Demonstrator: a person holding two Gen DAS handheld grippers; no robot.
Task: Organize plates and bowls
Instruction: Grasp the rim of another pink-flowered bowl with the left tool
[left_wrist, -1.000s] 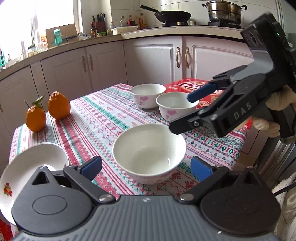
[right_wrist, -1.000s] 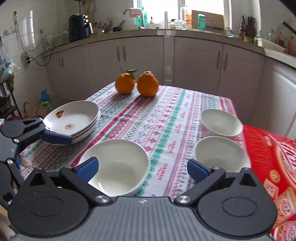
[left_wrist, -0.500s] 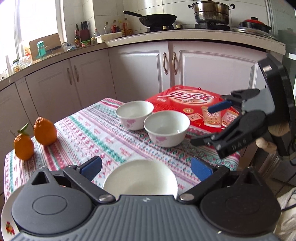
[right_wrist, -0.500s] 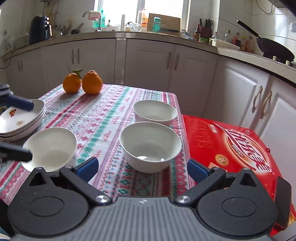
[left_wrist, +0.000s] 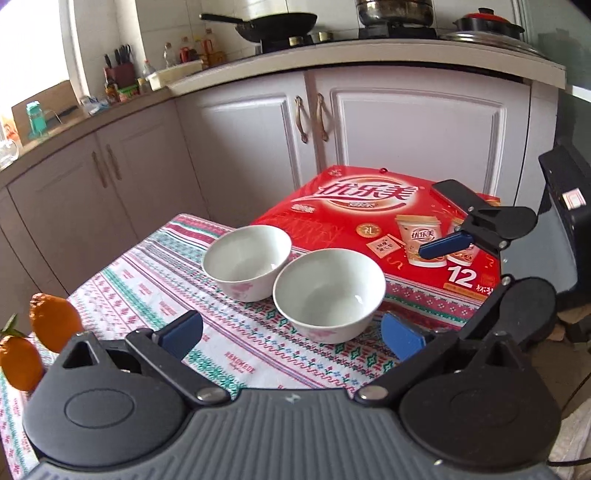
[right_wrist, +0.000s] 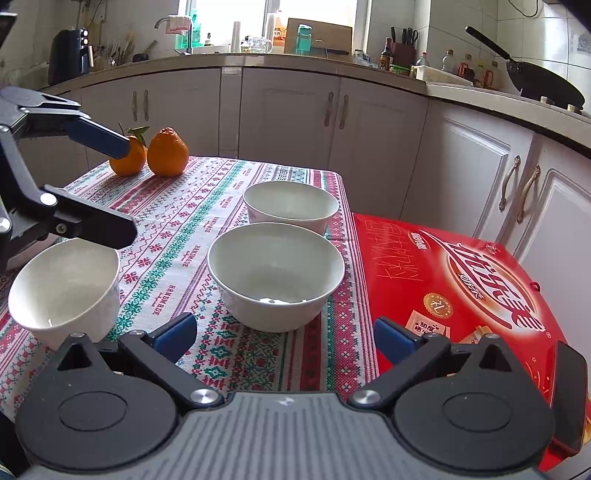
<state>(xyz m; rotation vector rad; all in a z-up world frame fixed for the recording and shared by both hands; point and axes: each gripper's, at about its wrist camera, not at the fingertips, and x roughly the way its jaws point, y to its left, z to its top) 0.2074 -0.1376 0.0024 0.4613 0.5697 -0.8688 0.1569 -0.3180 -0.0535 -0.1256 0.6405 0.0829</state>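
Left wrist view: the bench is seen covered with a striped patterned cloth, in front of white kitchen cabinets. A big red carton with printed cups is laid on the far right part of the bench. Two white bowls are placed side by side just before the carton: the near bowl and the far bowl, so close that it cannot be told if the rims are touching. The left tongs are kept wide apart and nothing is gripped between them; the near bowl is seen just ahead of the gap. Two oranges are seen at the left edge. The right tongs are visible at the right side, over the carton.

In the right wrist view, the same near bowl is found in front of the right tongs, which are spread open and hold nothing. The far bowl is behind it, and the carton is at the right. A third white bowl is standing at the left on the bench, apart from the other two. The left tongs are seen above it, released, with the lower finger over the rim of this bowl and the upper blue pad before the oranges. A black wok is placed on the counter at the far right.
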